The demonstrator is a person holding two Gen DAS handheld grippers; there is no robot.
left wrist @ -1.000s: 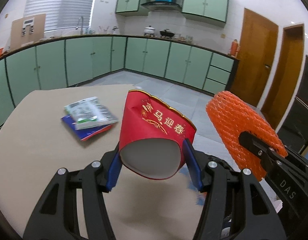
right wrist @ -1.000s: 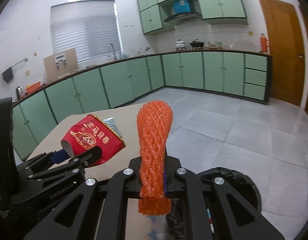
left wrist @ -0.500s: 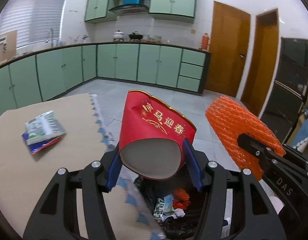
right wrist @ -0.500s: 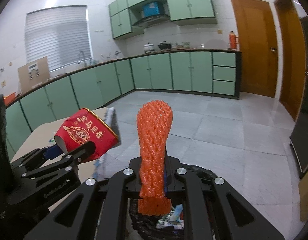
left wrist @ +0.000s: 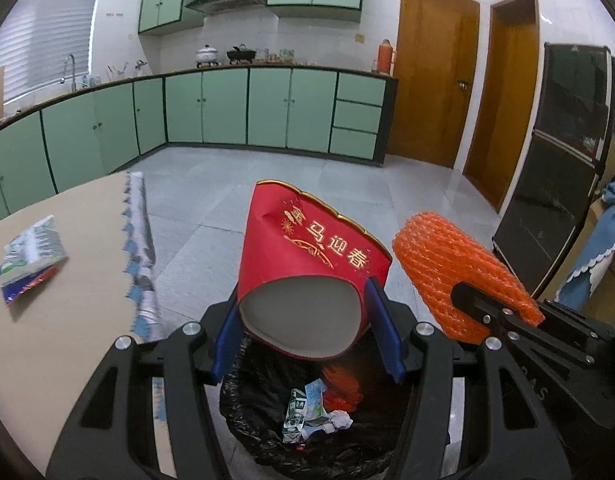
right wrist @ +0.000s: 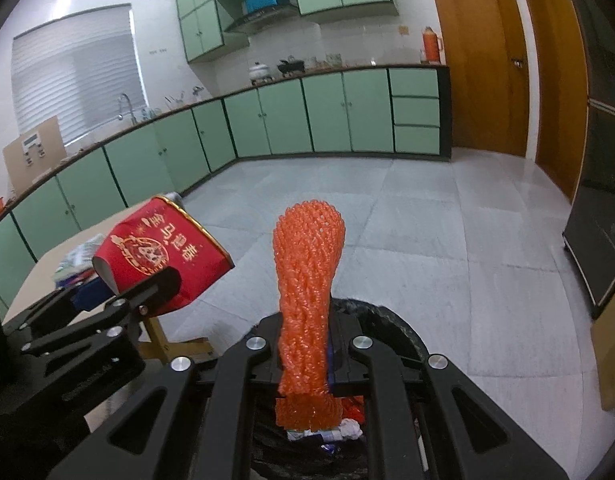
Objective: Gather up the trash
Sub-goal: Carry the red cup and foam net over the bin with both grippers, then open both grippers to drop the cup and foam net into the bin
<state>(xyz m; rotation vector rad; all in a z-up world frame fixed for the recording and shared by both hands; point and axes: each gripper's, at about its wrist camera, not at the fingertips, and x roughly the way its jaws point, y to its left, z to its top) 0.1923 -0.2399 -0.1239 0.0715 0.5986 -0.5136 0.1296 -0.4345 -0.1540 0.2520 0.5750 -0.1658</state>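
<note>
My left gripper [left wrist: 303, 322] is shut on a red paper cup [left wrist: 307, 268] with gold lettering, held over the black-lined trash bin [left wrist: 267, 436]. The cup also shows in the right wrist view [right wrist: 159, 256]. My right gripper [right wrist: 305, 352] is shut on an orange foam net sleeve [right wrist: 307, 276], also above the bin [right wrist: 391, 320]; the sleeve shows at the right of the left wrist view [left wrist: 455, 272]. The bin holds crumpled paper, cartons and something orange.
A tan table [left wrist: 67, 320] is at the left, with flat snack packets [left wrist: 29, 258] lying on it. Grey tiled floor [right wrist: 427, 220] lies ahead, green cabinets along the walls, a dark cabinet [left wrist: 555, 184] and brown doors at the right.
Both grippers have swung right, off the table, and now hang over the trash bin. Each holds its item as before.
</note>
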